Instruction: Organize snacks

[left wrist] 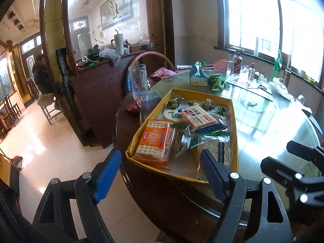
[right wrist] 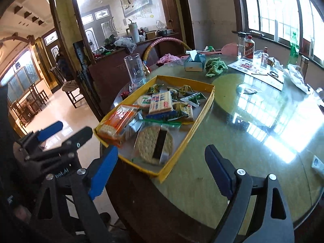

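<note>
A: How do the left gripper [left wrist: 160,174] and its jaws stand?
B: Spread wide with nothing between the blue pads [left wrist: 107,174]. The near rim of the yellow tray [left wrist: 235,125] sits just ahead of the fingertips, at the edge of the round glass-topped table [left wrist: 263,125].
A: And the right gripper [right wrist: 162,172]?
B: Also wide apart and empty. The tray's near corner lies between its two fingers, a little beyond the tips.
A: Where are the snacks?
B: All inside the tray. The orange cracker pack [right wrist: 117,122] leans at the end nearest the left finger, the round cracker pack [right wrist: 154,144] lies just ahead of the gap, and the blue-striped cracker pack [right wrist: 161,102] rests farther in among small green packets [right wrist: 191,98].
A: Anything beyond?
B: A clear glass mug [right wrist: 135,68], a tissue box [right wrist: 194,62] and a green cloth [right wrist: 215,66], all well past the tray.
</note>
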`<action>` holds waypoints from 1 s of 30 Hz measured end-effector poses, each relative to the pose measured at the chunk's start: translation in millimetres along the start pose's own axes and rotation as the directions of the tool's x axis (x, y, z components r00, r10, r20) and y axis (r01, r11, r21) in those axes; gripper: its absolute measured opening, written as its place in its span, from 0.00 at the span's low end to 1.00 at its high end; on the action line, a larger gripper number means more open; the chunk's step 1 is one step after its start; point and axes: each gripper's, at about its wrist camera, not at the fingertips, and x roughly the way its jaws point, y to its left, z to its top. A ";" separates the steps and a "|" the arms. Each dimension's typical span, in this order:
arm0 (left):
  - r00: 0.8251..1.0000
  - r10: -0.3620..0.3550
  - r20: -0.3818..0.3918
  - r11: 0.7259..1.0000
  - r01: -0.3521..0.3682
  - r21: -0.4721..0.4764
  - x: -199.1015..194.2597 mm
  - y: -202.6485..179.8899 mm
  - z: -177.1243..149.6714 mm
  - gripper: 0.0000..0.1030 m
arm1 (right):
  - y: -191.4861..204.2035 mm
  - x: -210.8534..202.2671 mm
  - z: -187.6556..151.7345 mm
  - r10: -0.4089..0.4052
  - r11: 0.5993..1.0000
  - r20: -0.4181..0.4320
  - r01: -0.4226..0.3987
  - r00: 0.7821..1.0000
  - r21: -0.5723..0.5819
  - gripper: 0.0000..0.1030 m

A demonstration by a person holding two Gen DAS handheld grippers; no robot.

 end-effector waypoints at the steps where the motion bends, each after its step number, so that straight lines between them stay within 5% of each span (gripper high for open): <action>1: 1.000 -0.003 0.002 1.000 0.003 0.000 -2.3 -0.3 -0.9 0.78 | 1.7 -1.9 -2.6 -0.001 1.000 0.000 0.001 1.000 -0.004 0.85; 30: 0.999 -0.035 -0.012 0.999 0.035 0.011 -4.1 8.0 -6.7 0.78 | 17.4 -1.5 -8.4 -0.077 0.997 -0.014 0.077 0.997 -0.008 0.85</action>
